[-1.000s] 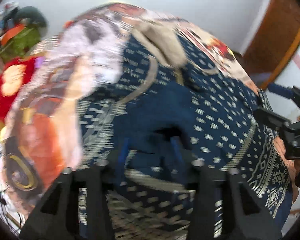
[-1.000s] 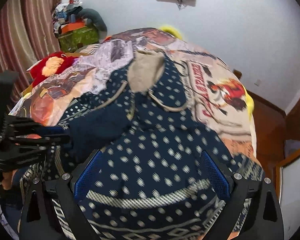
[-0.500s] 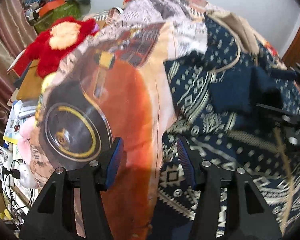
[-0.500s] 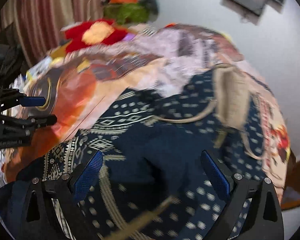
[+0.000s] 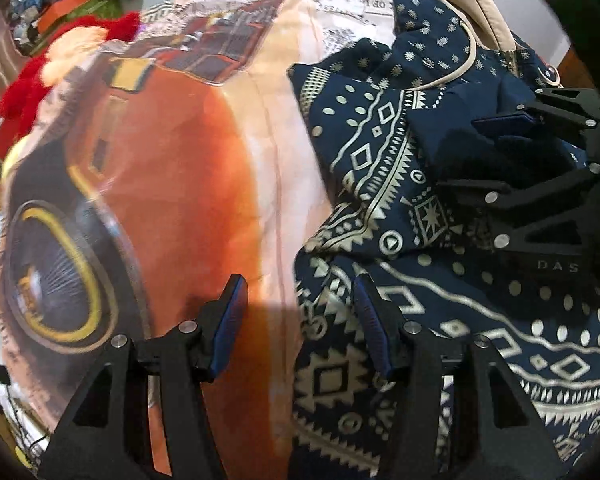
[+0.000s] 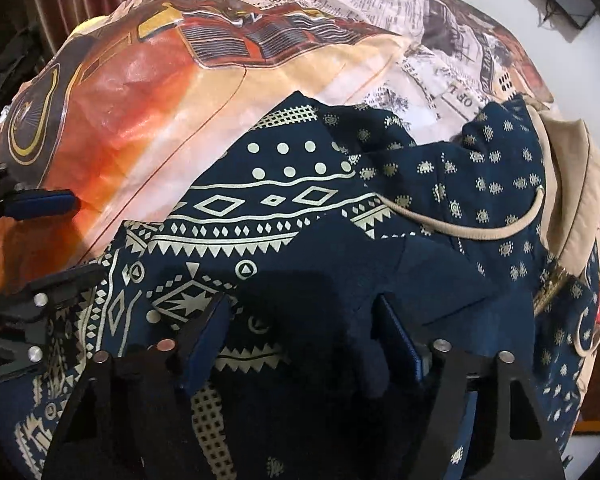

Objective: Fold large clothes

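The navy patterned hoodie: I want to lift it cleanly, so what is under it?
The navy patterned hoodie lies on a bedspread printed with an orange car and newspaper text. That shows around its left and upper edges. Anything beneath the hoodie itself is covered by cloth.

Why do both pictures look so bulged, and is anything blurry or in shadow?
Left wrist view: fisheye bends the bedspread into a dome; its left edge smears; the left gripper casts a shadow. Right wrist view: sharper, but the navy garment goes dark by the closing right gripper.
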Demonstrator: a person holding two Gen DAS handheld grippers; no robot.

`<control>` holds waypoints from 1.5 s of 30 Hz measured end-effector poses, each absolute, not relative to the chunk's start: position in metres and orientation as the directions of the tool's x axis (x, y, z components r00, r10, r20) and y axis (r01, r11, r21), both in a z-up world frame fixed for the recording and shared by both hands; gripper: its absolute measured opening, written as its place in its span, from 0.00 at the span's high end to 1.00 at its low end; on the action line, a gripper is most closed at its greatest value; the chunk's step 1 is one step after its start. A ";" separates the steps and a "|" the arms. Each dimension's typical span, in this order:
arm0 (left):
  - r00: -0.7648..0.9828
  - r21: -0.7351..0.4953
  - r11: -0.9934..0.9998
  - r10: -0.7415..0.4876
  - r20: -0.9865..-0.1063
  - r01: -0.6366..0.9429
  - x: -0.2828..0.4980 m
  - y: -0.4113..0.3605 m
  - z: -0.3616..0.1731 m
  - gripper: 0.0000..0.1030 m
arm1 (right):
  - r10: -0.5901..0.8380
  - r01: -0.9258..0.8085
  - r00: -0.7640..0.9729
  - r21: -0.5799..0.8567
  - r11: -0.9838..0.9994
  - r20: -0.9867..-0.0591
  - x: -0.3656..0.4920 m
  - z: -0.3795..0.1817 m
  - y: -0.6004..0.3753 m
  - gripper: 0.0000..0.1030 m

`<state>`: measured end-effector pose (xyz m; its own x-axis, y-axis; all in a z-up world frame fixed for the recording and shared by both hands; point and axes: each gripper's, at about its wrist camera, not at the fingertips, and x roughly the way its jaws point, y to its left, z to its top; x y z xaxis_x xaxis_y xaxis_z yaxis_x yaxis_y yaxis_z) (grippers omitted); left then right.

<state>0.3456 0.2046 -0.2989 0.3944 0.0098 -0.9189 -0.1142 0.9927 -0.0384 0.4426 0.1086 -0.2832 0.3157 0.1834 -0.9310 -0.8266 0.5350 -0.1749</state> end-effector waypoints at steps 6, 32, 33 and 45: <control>0.407 0.008 0.995 0.047 -0.912 -0.098 0.360 0.191 -0.305 0.47 | 0.191 -0.816 0.348 -0.197 0.543 -0.918 0.444 -0.276 0.099 0.73; 0.399 0.019 0.947 0.153 -0.904 -0.320 0.363 0.210 -0.290 0.48 | 0.346 -0.467 0.489 0.095 0.879 -0.801 0.464 -0.158 -0.150 0.85; 0.393 0.039 0.947 0.169 -0.904 -0.318 0.363 0.208 -0.291 0.48 | 0.338 -0.451 0.476 0.105 0.886 -0.812 0.465 -0.164 -0.159 0.85; 0.410 0.103 0.955 0.216 -0.886 -0.279 0.346 0.186 -0.263 0.48 | 0.336 -0.321 0.429 0.207 0.924 -0.838 0.464 -0.188 -0.221 0.84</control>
